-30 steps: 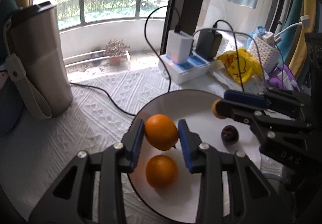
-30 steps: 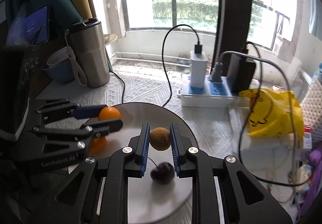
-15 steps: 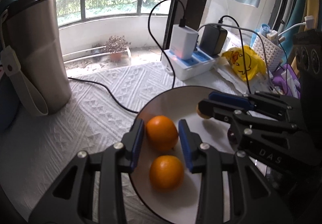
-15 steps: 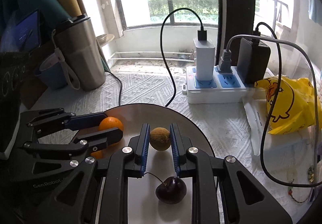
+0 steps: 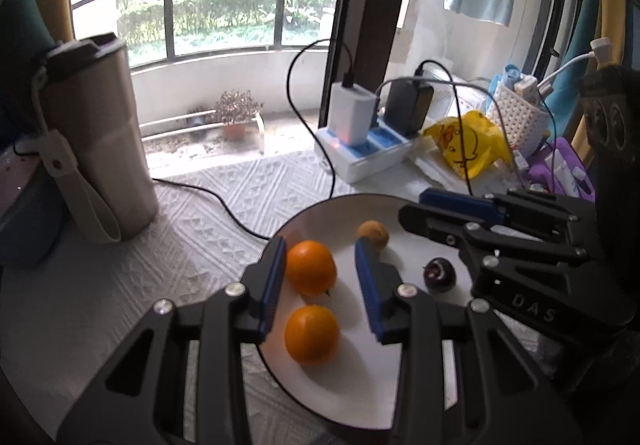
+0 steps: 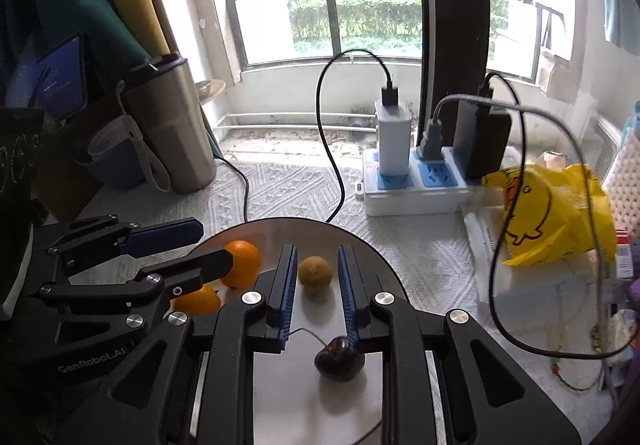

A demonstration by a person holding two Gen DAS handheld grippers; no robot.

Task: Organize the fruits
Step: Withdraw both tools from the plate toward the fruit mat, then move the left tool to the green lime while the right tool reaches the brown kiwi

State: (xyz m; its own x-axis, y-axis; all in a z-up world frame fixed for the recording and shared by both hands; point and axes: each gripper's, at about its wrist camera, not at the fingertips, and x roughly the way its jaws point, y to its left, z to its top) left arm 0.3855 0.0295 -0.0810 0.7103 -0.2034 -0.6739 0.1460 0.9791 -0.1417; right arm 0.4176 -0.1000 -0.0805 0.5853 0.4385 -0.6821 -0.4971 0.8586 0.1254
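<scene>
A white round plate (image 5: pixel 360 397) lies on the patterned cloth. On it lie two oranges, one farther (image 5: pixel 310 267) and one nearer (image 5: pixel 312 333), a small brown fruit (image 5: pixel 373 233) and a dark cherry (image 5: pixel 439 273). My left gripper (image 5: pixel 320 273) is open, its jaws either side of the farther orange, apart from it. My right gripper (image 6: pixel 317 277) is open, its jaws either side of the brown fruit (image 6: pixel 315 271), not touching. The cherry (image 6: pixel 339 357) lies close below. The oranges (image 6: pixel 240 263) sit behind the left gripper (image 6: pixel 180 249) in the right wrist view.
A steel tumbler (image 5: pixel 96 149) with a strap stands at the left. A white power strip (image 5: pixel 368 153) with chargers and cables stands behind the plate. A yellow bag (image 5: pixel 464 149) and a white basket (image 5: pixel 516 117) are at the right.
Both grippers have opened. The left one let the orange down onto the plate; the right one let the brown fruit down beside it.
</scene>
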